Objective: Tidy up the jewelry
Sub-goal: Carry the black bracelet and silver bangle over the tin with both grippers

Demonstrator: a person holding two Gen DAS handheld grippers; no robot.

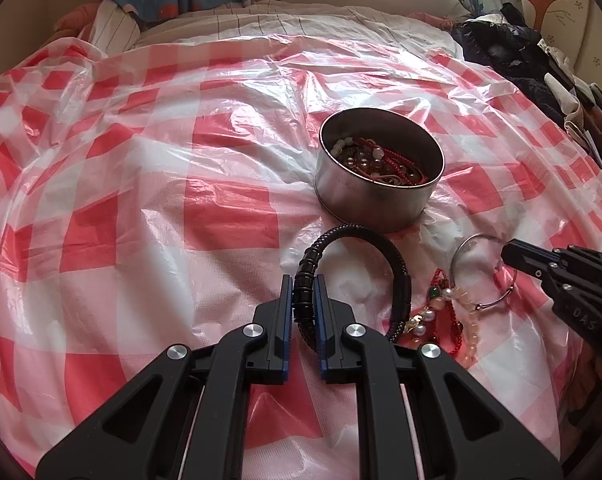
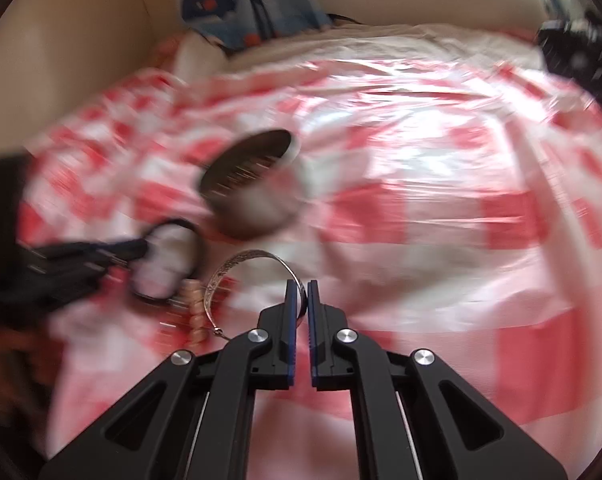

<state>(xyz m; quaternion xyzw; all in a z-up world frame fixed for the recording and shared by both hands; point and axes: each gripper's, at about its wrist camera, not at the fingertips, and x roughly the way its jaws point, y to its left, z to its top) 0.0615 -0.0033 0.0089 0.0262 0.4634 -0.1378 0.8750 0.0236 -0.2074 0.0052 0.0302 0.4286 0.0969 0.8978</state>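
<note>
The left hand-held gripper (image 1: 304,292) was closed narrowly on a black bracelet (image 1: 397,258), clamping one end of it between the blue pads. From there the bracelet arched up and away toward the metal tin (image 1: 375,200), then curved back down on the right side, so its loop stood roughly upright with its long axis running away from the camera. The right hand-held gripper (image 2: 301,298) was pinched on a thin silver bangle (image 2: 243,260), whose ring swept out to the left of the fingers in the blurred right wrist view. The tin stood upright on the red-and-white checked plastic sheet (image 1: 141,184), holding red and pale beads (image 1: 375,158). More beaded strands (image 1: 441,316) lay on the sheet just beside the bracelet.
</note>
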